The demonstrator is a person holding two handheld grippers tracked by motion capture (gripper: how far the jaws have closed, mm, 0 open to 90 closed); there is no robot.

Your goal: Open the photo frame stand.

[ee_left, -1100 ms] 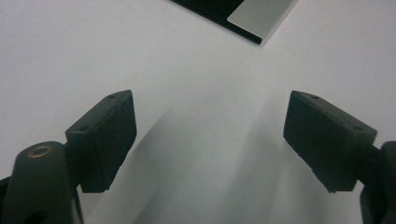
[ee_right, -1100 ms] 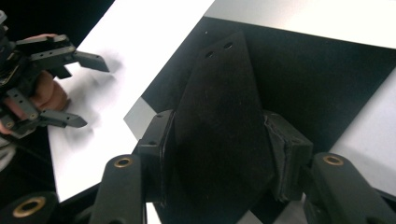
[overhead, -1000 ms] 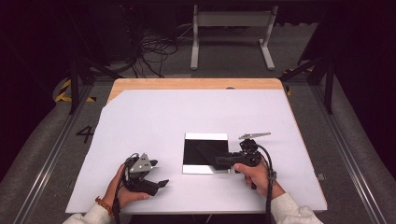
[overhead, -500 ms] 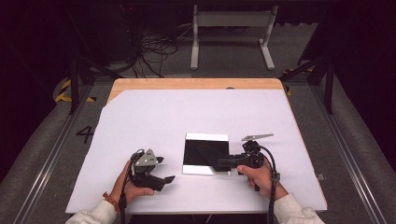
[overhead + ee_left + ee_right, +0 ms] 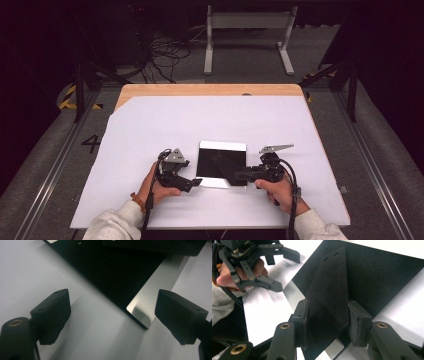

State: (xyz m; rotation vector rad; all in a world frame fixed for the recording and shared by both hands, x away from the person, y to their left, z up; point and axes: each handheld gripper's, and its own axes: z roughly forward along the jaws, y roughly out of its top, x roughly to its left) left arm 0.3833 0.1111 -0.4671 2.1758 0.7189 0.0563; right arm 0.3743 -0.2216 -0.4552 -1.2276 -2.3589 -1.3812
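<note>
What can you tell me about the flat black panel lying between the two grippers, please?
The black panel is a thin, flat square, dark and matte, with silvery reflective strips along its far and near edges. It lies on the white table cover. The right gripper has a black flap of it lifted between its fingers. The open left gripper brackets its near corner.

black panel's far edges cropped, material unclear
</note>
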